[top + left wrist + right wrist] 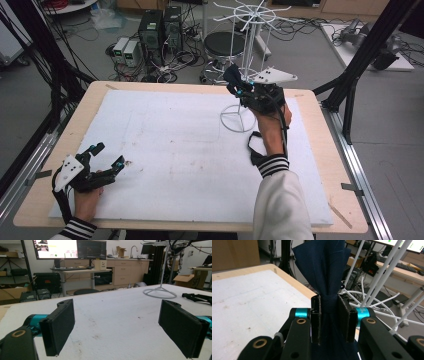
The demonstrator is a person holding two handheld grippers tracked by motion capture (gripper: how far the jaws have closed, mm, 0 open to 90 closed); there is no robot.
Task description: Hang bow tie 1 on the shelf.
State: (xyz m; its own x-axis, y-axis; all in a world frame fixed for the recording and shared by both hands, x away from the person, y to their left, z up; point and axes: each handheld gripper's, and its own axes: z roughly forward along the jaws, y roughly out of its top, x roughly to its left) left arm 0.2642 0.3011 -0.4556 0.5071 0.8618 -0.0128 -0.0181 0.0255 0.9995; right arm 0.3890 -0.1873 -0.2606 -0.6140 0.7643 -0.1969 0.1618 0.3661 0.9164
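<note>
cloth (pixel 322 267): dark navy, bunched (fanned above) | right gripper (pixel 329 320): pinching it; left gripper (pixel 125 325): spread

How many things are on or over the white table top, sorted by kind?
Grippers: 2, the left gripper resting open and the right gripper raised
Dark blue cloth: 1, pinched in the right gripper
White wire rack: 1, standing on the board
Total: 4

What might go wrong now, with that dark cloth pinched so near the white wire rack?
The right tongs pinch only a bunched fold of the cloth, so it may slip free. The rack stands on a thin ring base and could tip if bumped. Loose cloth might snag on its prongs. The left tongs rest open, far from helping.
</note>
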